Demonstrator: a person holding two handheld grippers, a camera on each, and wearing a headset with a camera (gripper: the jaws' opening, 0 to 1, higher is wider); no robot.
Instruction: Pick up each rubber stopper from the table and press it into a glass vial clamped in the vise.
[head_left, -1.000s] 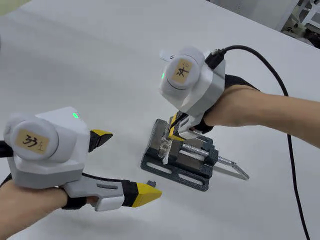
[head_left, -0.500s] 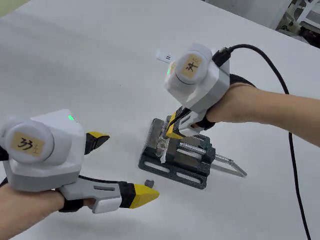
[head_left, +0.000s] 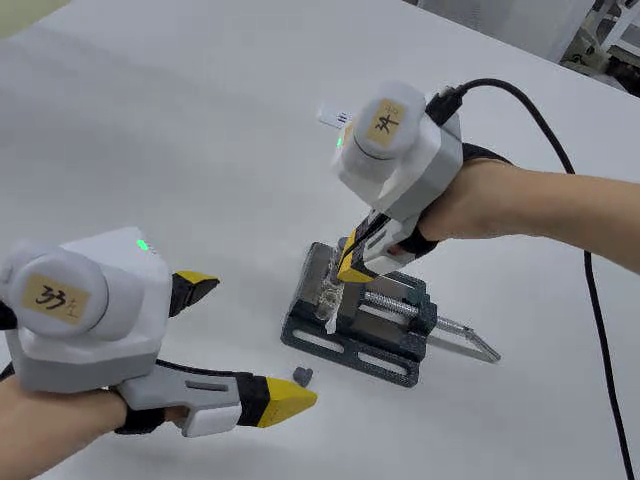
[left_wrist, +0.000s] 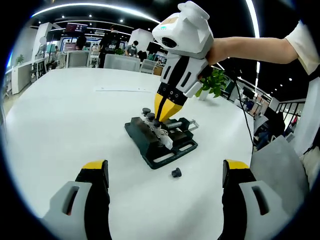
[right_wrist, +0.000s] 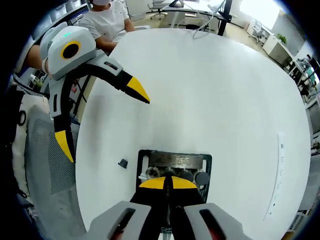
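Right tongs (head_left: 350, 268) were closed, pressing at the vise (head_left: 345, 347), I think. Left tongs (head_left: 250, 342) stood wide; the loose stopper (head_left: 302, 376) was next

Bright overhead light, edges perhaps soft

A small dark grey rubber stopper (head_left: 302, 376) lies loose on the white table (head_left: 180, 140), just off the near edge of the black vise (head_left: 352, 346). Clear glass vials (right_wrist: 153, 173) stand upright in a row, clamped in it, at least two topped with dark stoppers.
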